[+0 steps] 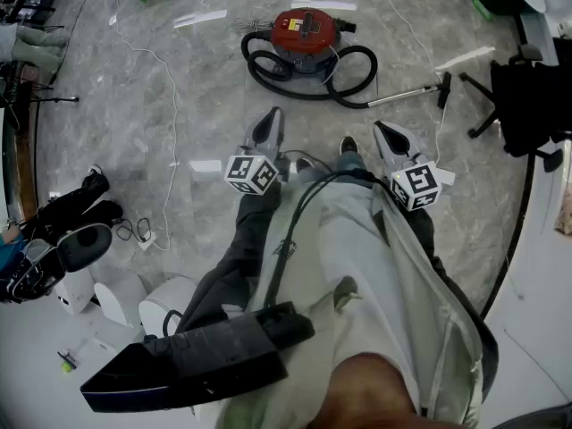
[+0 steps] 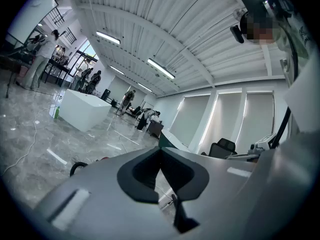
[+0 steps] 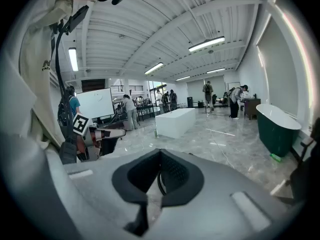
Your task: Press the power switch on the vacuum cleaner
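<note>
Glossy marble-look floor [image 1: 116, 141]; shiny red plastic vacuum cleaner [image 1: 304, 32].

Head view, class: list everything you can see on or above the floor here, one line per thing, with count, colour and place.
floor: one, grey marble, fills the view
vacuum cleaner: one, red, on the floor at top centre
hose: one, black, looped on the floor by the vacuum cleaner's near side
wand: one, silver, lying right of the hose
cable: one, white, trailing across the floor at left
office chair: one, black, right edge
left claw: one, grey, shut and empty, held above the floor short of the vacuum cleaner
right claw: one, grey, shut and empty, beside the left claw
</note>
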The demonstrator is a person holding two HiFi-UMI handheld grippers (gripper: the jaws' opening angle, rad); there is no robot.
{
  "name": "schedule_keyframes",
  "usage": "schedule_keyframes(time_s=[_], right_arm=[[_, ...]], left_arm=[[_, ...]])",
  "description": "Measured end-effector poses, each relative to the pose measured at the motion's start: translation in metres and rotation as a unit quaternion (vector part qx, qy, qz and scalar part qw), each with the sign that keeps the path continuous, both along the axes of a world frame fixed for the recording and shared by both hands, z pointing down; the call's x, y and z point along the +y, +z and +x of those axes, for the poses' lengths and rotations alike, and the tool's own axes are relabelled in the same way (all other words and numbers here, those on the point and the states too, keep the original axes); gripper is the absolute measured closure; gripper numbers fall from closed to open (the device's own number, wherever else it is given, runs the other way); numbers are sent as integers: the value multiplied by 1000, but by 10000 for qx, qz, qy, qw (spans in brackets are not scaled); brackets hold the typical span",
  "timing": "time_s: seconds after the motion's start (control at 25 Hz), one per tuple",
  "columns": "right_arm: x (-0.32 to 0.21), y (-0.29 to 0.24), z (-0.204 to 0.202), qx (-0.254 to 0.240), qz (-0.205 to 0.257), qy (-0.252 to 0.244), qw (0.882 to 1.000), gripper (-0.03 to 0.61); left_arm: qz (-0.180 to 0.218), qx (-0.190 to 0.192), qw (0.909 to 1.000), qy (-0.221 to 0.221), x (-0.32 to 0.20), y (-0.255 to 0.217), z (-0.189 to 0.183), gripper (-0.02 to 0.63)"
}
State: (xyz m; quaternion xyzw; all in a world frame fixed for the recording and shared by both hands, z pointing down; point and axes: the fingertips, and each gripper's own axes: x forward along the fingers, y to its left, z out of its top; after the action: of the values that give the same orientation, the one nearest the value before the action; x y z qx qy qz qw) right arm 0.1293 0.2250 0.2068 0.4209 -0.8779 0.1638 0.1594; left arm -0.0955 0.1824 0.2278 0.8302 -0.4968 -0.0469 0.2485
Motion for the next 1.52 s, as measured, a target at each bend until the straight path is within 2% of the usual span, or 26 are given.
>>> schedule_keyframes(time_s=[0.32,0.52,0.8,1.16,1.52], right_arm=[[-2,5,0,-9,-61,-198,9998,578],[1,7,-14,74,-34,-367,9993,578],[7,11,-27,168,-123,-408,9989,578],[22,19,-52,286,-190,-377,9987,578],[17,34,-76,147,-379,-509,9979,578]], left_arm=[[75,-28,9999,-89,3,-5,5,612],[-16,-21,9999,-151,13,1,-3,612],[96,-22,9998,-145,23,-4,-10,612],[35,-82,9999,-80,35,3,-33,612],[-13,-177,9993,-331,31,7,-60,612]])
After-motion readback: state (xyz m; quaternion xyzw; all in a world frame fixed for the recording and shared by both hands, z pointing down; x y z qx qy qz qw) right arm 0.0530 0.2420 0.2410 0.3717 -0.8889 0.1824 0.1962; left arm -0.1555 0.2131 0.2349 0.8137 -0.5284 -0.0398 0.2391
